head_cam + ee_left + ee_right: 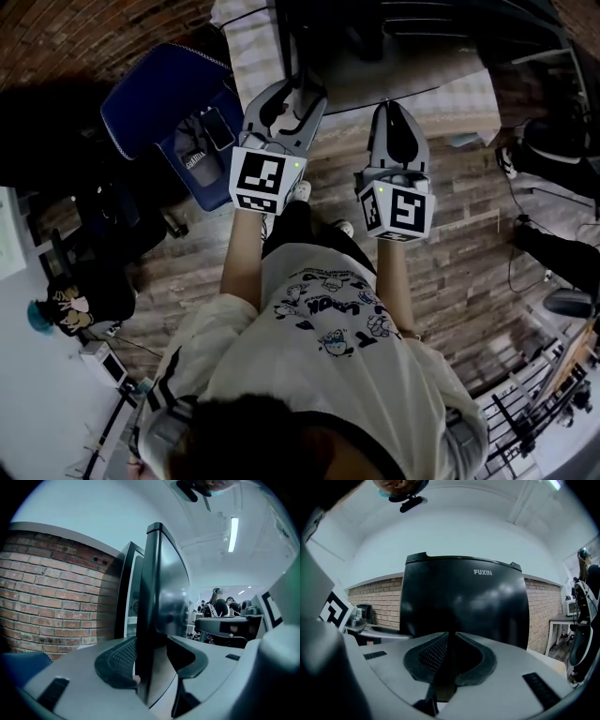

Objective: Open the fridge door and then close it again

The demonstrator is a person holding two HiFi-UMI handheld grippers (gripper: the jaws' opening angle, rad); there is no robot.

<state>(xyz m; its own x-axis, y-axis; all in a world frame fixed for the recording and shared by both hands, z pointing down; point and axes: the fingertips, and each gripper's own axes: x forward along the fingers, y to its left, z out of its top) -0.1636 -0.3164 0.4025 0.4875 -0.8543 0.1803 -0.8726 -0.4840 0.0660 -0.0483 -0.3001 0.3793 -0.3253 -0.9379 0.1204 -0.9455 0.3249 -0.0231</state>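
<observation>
Nearest, my left gripper [157, 660] stands open astride the fridge door [164, 588] edge; my right gripper [450, 639] is closed, empty, facing the door's black front.

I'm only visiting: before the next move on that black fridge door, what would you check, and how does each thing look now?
1. The glossy black fridge door stands off the fridge cabinet: ok, a gap shows.
2. Door edge between the jaws of the left gripper: ok.
3. Pads pressing the door: not ok, jaws look open around it.
4. The right gripper shut and empty: ok.
5. The blue chair clear of the door's swing: cannot tell.
</observation>
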